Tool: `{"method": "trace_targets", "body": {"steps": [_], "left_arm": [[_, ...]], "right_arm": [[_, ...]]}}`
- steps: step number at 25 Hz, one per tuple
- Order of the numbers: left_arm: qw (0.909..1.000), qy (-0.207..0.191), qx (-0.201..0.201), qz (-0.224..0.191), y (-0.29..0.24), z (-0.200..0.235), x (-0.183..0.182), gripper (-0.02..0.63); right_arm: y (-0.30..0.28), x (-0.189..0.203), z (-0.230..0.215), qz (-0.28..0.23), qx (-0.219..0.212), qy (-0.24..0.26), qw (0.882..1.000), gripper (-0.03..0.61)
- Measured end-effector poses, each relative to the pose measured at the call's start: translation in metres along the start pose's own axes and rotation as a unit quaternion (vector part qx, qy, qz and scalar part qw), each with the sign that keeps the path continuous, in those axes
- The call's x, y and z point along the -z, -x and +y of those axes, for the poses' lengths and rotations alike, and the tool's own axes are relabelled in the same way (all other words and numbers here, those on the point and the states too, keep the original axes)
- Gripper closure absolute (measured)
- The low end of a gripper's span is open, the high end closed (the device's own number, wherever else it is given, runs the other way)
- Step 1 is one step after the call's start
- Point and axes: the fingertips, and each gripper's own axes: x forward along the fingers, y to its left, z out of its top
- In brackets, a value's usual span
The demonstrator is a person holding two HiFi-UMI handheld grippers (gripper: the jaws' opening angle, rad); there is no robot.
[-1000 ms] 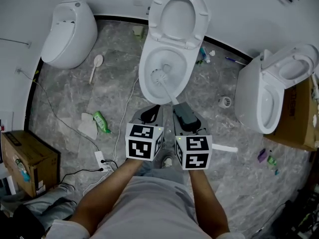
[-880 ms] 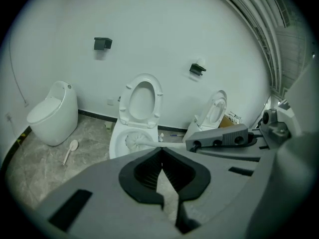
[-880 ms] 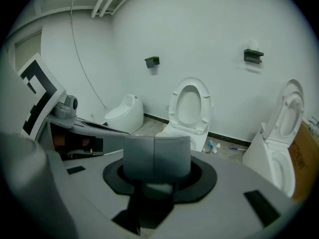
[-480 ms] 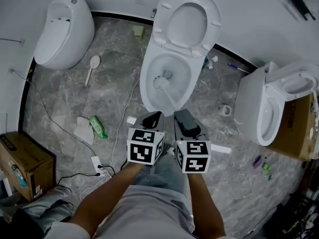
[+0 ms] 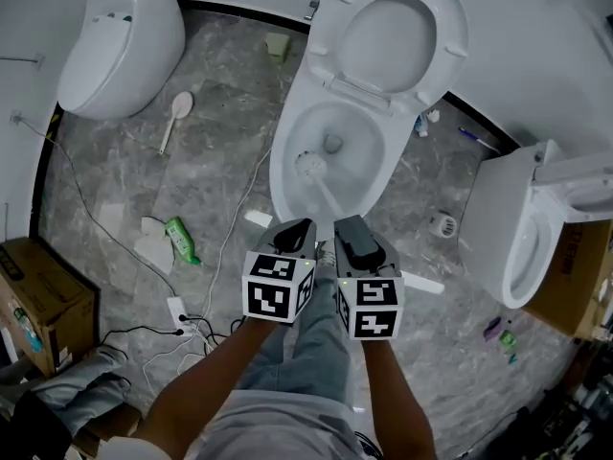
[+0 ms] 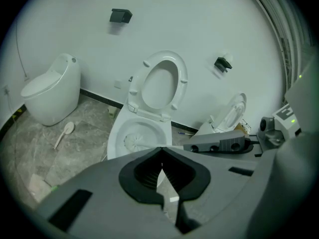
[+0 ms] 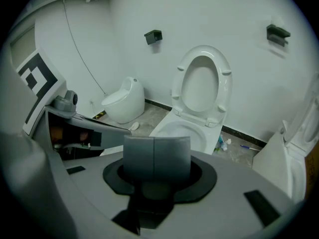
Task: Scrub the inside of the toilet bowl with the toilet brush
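The white toilet [image 5: 281,175] stands mid-view with its lid and seat [image 5: 402,32] raised. Inside the bowl, left of the drain, lies the white head of the toilet brush [image 5: 308,164]; its handle slants down to my right gripper [image 5: 347,223], which is shut on it. My left gripper [image 5: 297,226] sits close beside it, shut with nothing seen in it. In the left gripper view the brush head [image 6: 133,141] shows in the bowl [image 6: 115,133] beyond the closed left gripper [image 6: 160,149]. In the right gripper view the closed right gripper [image 7: 156,143] hides the brush; the bowl [image 7: 172,128] lies beyond.
A second toilet [image 5: 120,41] stands at the far left and a third [image 5: 517,228] at the right. On the floor lie a green bottle [image 5: 180,240], a white long-handled scoop [image 5: 172,118], cables [image 5: 206,286] and a power strip [image 5: 177,310]. Cardboard boxes [image 5: 38,295] stand at the left and right edges.
The head view has shifted forward, so the toilet looks larger and higher. The brush head stays at the left of the bowl; both grippers remain shut, side by side.
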Motion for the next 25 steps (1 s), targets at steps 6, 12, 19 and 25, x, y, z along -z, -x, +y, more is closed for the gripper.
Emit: {"method": "trace_targets", "body": {"steps": [6,12,19,25], "left_arm": [[0.9998,0.01,-0.009,0.018,-0.05,0.015,0.004,0.607],[0.9993,0.026,-0.023,0.018,-0.095,0.039,0.011,0.607],[0.9989,0.033,-0.034,0.007,-0.135,0.064,0.018,0.607],[0.9987,0.038,-0.032,0.003,-0.153,0.067,0.024,0.607]], "right_arm": [[-0.046,0.002,-0.025,0.013,-0.015,0.01,1.0,0.425],[-0.097,0.01,-0.037,0.016,-0.039,0.022,0.999,0.425],[-0.14,0.016,-0.036,0.004,-0.061,0.044,0.997,0.425],[-0.162,0.013,-0.047,-0.017,-0.055,0.036,0.998,0.425]]}}
